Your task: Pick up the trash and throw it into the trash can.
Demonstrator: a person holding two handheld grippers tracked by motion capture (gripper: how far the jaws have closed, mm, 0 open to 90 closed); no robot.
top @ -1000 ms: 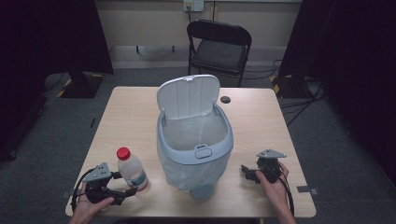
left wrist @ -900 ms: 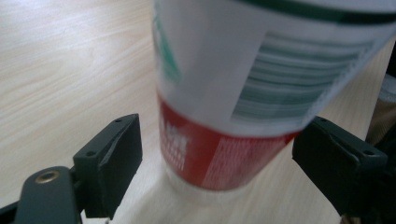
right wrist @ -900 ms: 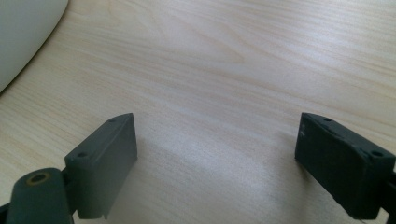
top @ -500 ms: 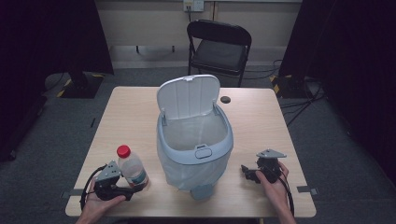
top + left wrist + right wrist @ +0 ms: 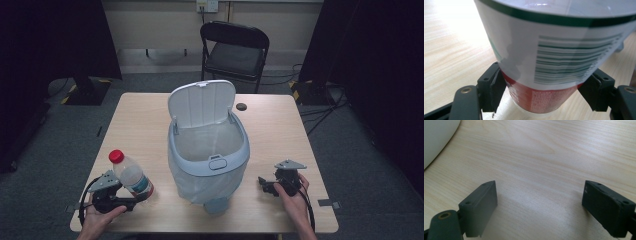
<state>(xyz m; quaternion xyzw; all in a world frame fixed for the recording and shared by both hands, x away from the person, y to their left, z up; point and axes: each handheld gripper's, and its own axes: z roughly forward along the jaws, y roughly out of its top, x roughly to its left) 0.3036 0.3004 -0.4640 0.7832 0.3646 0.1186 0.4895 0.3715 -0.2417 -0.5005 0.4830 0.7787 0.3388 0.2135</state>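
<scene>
Since a second ago the left tongs [image 5: 136, 201] have closed on the tilted bottle [image 5: 131, 175] at the surface's seven o'clock, right tongs [image 5: 264, 184] spread idle; gripped so low, it could topple.

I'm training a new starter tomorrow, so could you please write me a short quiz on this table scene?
1. True or false: the left claw grips the bottle by its red cap.
2. Where does the bin's lid stand? A: shut flat on the bin; B: swung up and open; C: lying on the table.
3. What lies between the jaws of the right claw?

Key:
1. False: its jaws press on the bottle's lower part, at the label, and the bottle leans.
2. B.
3. Nothing but bare table top; the jaws stand wide apart.
</scene>
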